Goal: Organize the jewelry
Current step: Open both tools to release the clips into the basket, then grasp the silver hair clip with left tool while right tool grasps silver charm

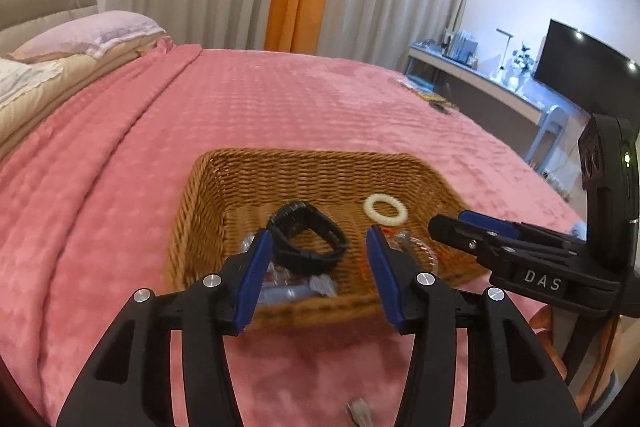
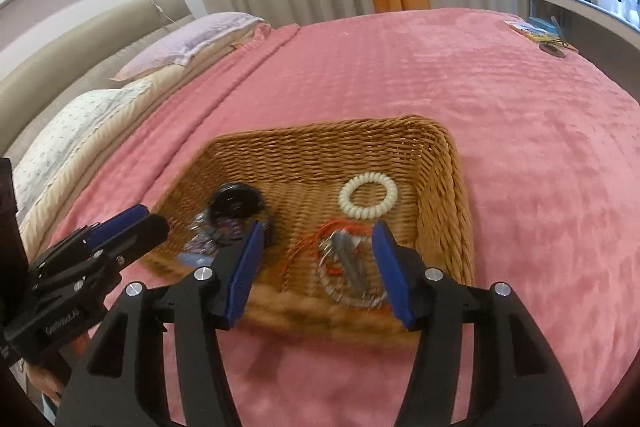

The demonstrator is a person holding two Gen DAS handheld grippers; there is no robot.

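Wicker basket (image 1: 320, 167) on the bed holds light jewelry: a stiff black band (image 1: 306, 239) near its left wall, a springy coil ring (image 2: 368, 195) toward its far right corner. Both grippers, left (image 1: 318, 239) and right (image 2: 318, 231), hover spread and empty; the band's rim probably grips best.

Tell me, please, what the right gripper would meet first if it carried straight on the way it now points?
Probably the clear beaded bracelet with red cord in the wicker basket: it lies between the open right gripper fingers' line. Blur leaves depth uncertain; the near basket rim might come first.
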